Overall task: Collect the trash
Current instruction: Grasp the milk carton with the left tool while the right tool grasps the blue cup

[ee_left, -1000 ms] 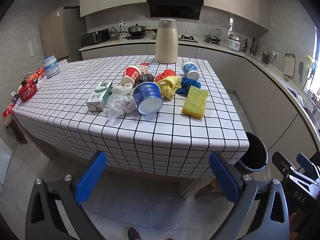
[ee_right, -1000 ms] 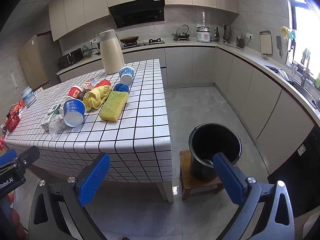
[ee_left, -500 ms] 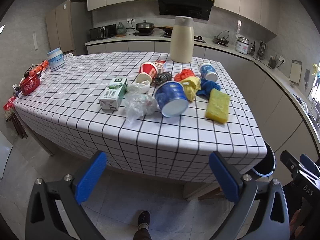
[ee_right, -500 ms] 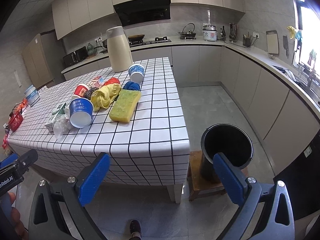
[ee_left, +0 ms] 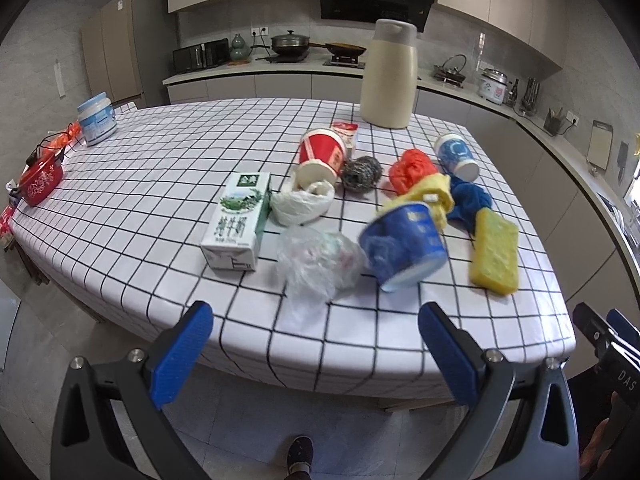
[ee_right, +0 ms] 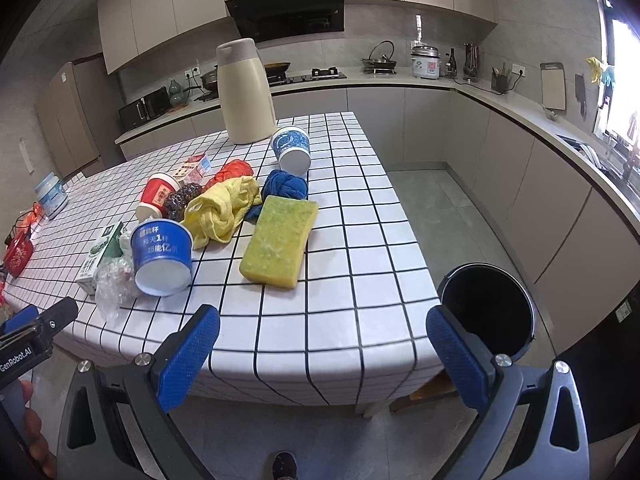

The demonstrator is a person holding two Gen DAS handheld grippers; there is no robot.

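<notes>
Four paper cups lie tipped on the table [ee_left: 160,168]: two blue [ee_right: 162,258] [ee_right: 291,149], one red [ee_left: 320,158], one hidden under a bag. Also two plastic bags [ee_left: 316,264] [ee_left: 302,202], three cloths [ee_right: 222,210] [ee_right: 285,188] [ee_right: 232,171], one sponge [ee_right: 278,242], one milk carton [ee_left: 238,226], one scourer [ee_left: 361,173].

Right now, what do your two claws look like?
Both match: the left claw and right claw have blue textured pads on black angular frames with silver screws. The right one's side reads "DAS"; the left's reads "GenRobot.AI". A dark shoe shows below.
</notes>
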